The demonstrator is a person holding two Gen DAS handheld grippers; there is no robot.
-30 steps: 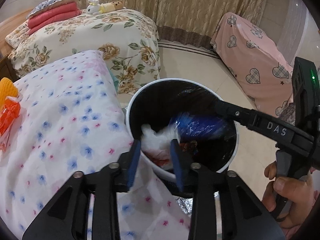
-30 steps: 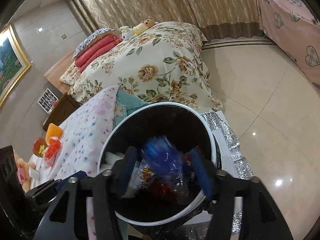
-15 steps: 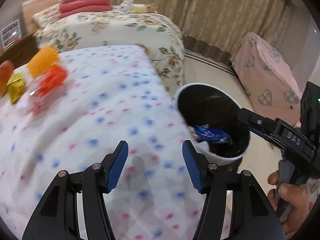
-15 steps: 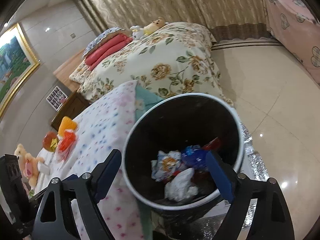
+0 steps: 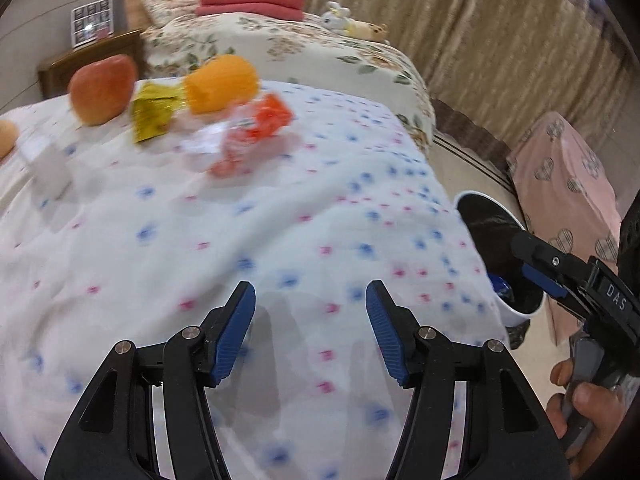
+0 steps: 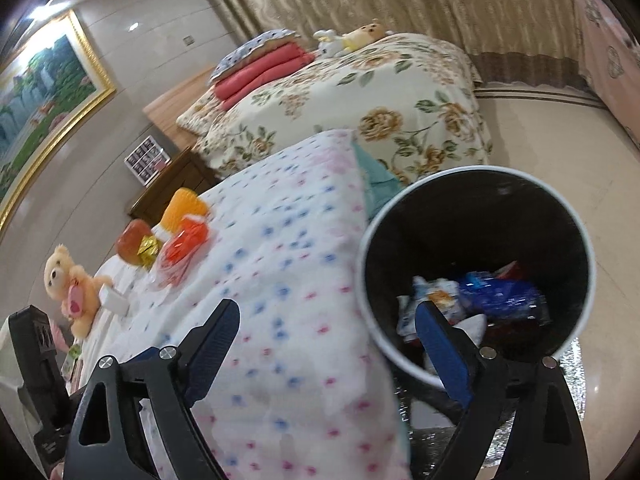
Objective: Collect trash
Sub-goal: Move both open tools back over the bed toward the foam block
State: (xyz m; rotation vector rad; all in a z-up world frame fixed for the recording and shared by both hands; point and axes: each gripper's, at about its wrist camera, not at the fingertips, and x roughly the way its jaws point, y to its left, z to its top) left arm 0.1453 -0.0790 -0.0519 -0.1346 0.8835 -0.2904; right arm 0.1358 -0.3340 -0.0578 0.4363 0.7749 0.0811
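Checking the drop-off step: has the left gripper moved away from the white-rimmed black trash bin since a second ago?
Yes. The left gripper, jaws open and empty, has swung left from the white-rimmed black trash bin, now over the floral bedspread.

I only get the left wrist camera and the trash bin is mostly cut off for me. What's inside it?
Observer: The right wrist view looks straight into the trash bin. A blue wrapper lies on other crumpled wrappers at the bottom.
Operator: Is the right gripper carrying anything?
Observer: No. The right gripper has its jaws wide apart with nothing between them. They have just been opening.
Operator: Anything on the bed past my left edge?
Observer: Yes, a teddy bear sits just beyond the white box.
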